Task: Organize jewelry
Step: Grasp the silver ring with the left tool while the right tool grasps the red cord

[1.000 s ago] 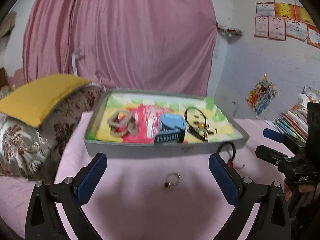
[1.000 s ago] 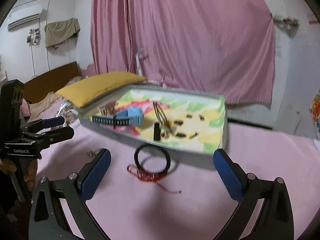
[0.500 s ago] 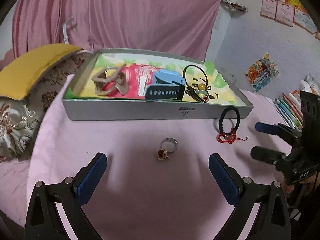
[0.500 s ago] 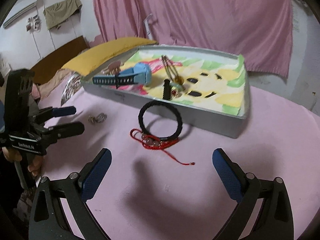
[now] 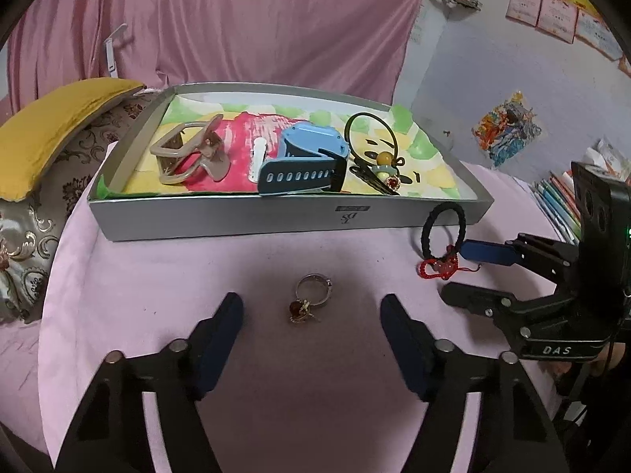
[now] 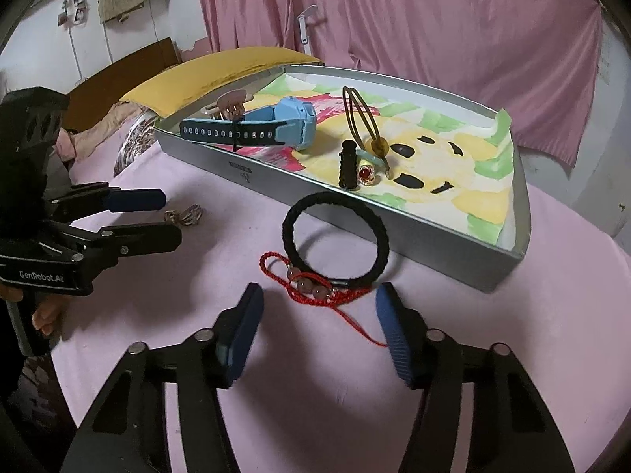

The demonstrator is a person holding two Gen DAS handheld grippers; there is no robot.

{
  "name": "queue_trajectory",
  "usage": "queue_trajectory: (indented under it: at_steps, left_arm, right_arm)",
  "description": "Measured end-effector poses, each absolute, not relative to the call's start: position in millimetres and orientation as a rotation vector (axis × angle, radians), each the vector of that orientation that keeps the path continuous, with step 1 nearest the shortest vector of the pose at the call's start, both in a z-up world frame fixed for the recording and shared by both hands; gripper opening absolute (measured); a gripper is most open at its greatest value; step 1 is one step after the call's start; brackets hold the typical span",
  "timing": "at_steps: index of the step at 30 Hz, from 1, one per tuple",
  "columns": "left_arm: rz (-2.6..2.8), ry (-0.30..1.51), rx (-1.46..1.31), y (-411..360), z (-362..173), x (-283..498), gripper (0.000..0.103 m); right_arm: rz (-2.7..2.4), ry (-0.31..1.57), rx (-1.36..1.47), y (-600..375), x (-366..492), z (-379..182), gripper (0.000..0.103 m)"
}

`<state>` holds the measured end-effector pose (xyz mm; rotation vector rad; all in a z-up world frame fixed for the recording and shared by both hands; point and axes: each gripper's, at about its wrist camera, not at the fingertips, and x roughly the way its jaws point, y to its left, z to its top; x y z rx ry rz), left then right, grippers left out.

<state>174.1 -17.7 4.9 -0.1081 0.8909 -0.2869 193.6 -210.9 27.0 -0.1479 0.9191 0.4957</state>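
Our left gripper (image 5: 309, 307) is closing around the ring (image 5: 309, 300), low in the frame's centre. Our right gripper (image 6: 319, 303) is closing around the red cord bracelet (image 6: 311, 285); neither pads touch yet.

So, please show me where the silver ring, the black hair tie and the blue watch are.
Silver ring (image 5: 313, 290): left wrist view, on its metal band.
Black hair tie (image 6: 375, 224): right wrist view, on its right arc.
Blue watch (image 5: 313, 142): left wrist view, on its light blue case.
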Motion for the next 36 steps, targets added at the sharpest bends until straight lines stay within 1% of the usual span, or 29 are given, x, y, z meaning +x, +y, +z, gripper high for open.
queue_trajectory:
  at_steps: [2,3,4,8,10,14,16,22,25,32,36]
  left_arm:
    - [-0.283,0.894,-0.092,-19.0,5.3,174.6,0.058]
    - [-0.281,0.895,-0.086,-19.5,5.6,174.5,0.053]
    - [-0.281,0.895,-0.079,-20.2,6.2,174.7,0.048]
    - [-0.279,0.899,-0.056,-21.9,6.8,176.3,0.036]
    - [-0.27,0.9,-0.037,-23.1,6.7,176.7,0.027]
    - [-0.263,0.903,-0.02,-23.0,6.1,176.6,0.019]
    - [-0.259,0.904,-0.019,-21.5,6.1,176.3,0.012]
    - [-0.264,0.905,-0.031,-19.3,5.4,173.5,0.011]
    - [-0.269,0.905,-0.033,-19.1,5.7,171.6,0.011]
    - [-0.301,0.891,-0.059,-20.0,6.8,161.4,0.011]
    - [-0.314,0.836,-0.066,-22.7,13.4,153.6,0.011]
  right_arm:
    - [0.498,0.916,-0.155,-210.5,194.2,27.4,0.042]
    - [0.503,0.915,-0.158,-209.8,193.7,27.9,0.039]
    - [0.507,0.914,-0.161,-210.0,193.7,27.9,0.037]
    - [0.528,0.91,-0.175,-207.3,191.5,29.1,0.031]
    - [0.538,0.907,-0.186,-205.9,190.6,29.1,0.026]
    - [0.552,0.902,-0.203,-204.7,189.6,28.7,0.023]
    - [0.563,0.902,-0.202,-205.5,189.2,28.7,0.02]
    - [0.585,0.899,-0.221,-205.6,184.4,29.0,0.012]
    - [0.597,0.906,-0.225,-206.8,180.3,29.9,0.01]
    - [0.619,0.911,-0.203,-211.3,168.3,31.2,0.009]
    - [0.601,0.861,-0.163,-215.3,164.0,38.2,0.009]
